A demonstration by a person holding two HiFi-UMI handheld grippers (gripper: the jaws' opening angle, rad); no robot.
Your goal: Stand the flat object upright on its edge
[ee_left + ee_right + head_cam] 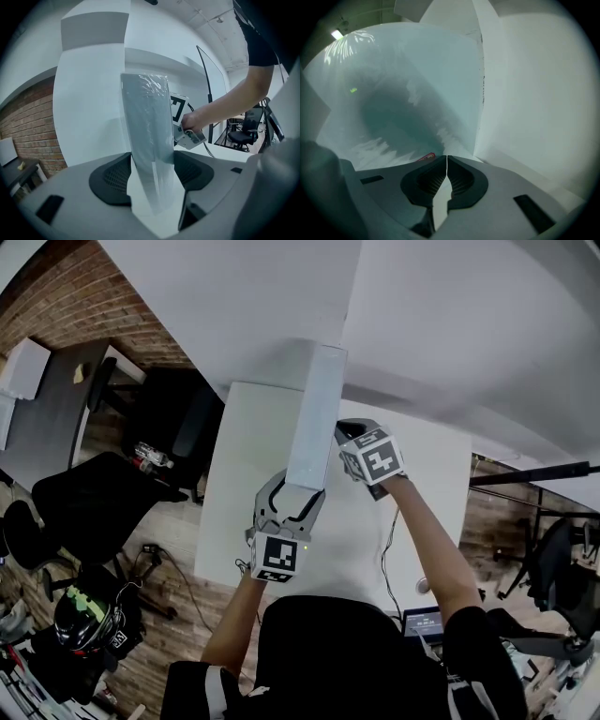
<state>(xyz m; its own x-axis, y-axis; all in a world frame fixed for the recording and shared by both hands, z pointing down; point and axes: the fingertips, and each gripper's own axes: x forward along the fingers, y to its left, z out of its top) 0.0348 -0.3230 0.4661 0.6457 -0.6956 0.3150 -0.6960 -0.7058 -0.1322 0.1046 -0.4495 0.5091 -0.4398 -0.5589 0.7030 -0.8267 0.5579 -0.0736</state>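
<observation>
A long flat panel in clear film is up off the white table, seen edge-on in the head view. My left gripper is shut on its lower end. In the left gripper view the panel stands upright between the left gripper's dark pads, which press on both faces. My right gripper is at the panel's right side, higher up, and shows behind the panel in the left gripper view. In the right gripper view its jaws are shut, with their tips against the filmed face.
Black office chairs stand left of the table by a brick wall. A helmet lies on the floor at lower left. A laptop and a cable are at the table's near right. More chairs stand at the right.
</observation>
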